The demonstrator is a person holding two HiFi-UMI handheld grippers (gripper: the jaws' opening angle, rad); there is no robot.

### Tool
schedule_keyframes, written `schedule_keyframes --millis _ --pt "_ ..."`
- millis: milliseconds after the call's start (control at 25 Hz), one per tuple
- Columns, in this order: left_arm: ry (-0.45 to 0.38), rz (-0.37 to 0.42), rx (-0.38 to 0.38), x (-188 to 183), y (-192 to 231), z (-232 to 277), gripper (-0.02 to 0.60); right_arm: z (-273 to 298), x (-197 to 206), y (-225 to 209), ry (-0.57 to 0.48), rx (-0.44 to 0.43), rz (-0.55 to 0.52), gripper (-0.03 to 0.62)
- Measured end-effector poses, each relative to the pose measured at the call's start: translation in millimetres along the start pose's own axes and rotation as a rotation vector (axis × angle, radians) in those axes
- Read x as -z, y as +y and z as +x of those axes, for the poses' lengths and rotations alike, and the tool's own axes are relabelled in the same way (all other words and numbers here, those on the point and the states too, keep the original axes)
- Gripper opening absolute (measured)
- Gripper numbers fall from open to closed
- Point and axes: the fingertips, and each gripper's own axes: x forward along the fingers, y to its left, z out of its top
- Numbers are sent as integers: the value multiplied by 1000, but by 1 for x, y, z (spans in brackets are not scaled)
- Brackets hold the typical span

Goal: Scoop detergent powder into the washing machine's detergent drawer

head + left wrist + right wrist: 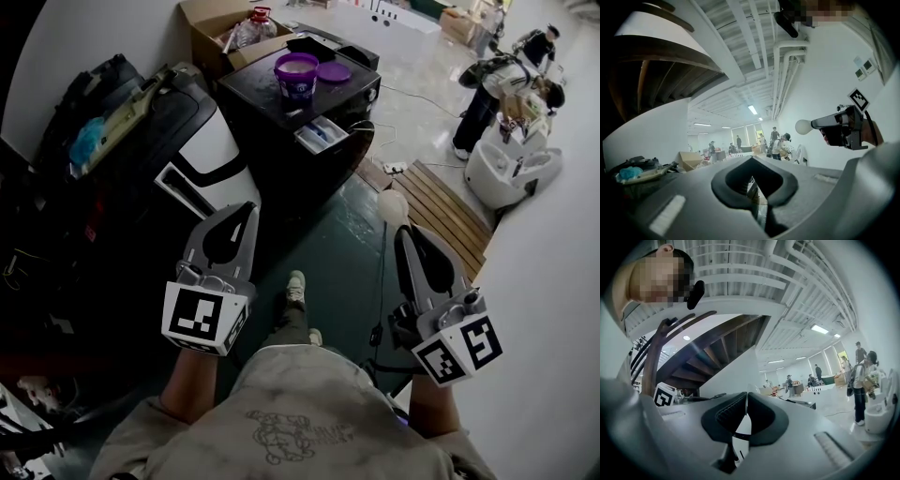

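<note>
The black washing machine stands ahead on the floor in the head view, and its detergent drawer is pulled out at the front. On top sit an open purple detergent tub and its purple lid. My left gripper is shut with nothing in it, well short of the machine; its closed jaws fill the left gripper view. My right gripper is shut on a white scoop, whose round bowl sticks out past the tips. In the right gripper view the scoop shows edge-on between the jaws.
Black bags and cases pile up at the left. A cardboard box stands behind the machine. A wooden pallet, a floor cable and a white basin unit with people are at the right. My shoe is on the green floor.
</note>
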Motion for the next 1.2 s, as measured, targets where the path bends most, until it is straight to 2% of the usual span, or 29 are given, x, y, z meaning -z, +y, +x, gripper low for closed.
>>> schedule_keyframes --millis 120,480,920,1200 --pt "7 -7 6 4 3 9 0 7 1 -10 5 20 11 35" --pt "-4 -18 16 10 32 52 0 59 7 -31 33 6 15 35" --pt "-5 -28 45 12 108 152 0 173 4 -78 68 40 -24 37" --pt "-41 -43 67 15 166 215 0 256 9 -106 92 71 -51 37"
